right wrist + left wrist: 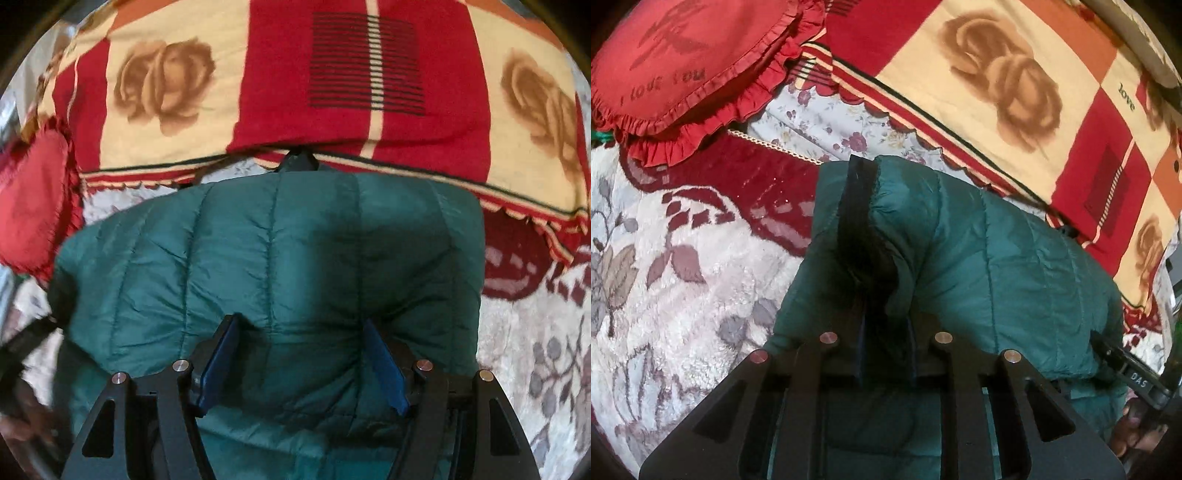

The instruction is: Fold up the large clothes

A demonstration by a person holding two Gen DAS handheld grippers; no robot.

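Observation:
A dark green quilted puffer jacket (pixel 997 258) lies on the bed. In the left wrist view my left gripper (pixel 886 321) is shut on a bunched fold of it, where the black inner lining (pixel 860 206) shows; the pads are mostly buried in fabric. In the right wrist view the jacket (pixel 258 240) fills the middle. My right gripper (pixel 301 321) stands open, its blue pads (pixel 221 362) wide apart and resting against a puffed panel that bulges between them. A black part of the right gripper (pixel 1134 376) shows at the lower right of the left wrist view.
A red frilled heart cushion (pixel 683 66) lies at the far left. A red and cream rose-print blanket (pixel 369 74) is heaped behind the jacket. The jacket lies on a fleecy white and maroon floral bedcover (pixel 683 277). A hand (pixel 22 417) shows blurred at the lower left.

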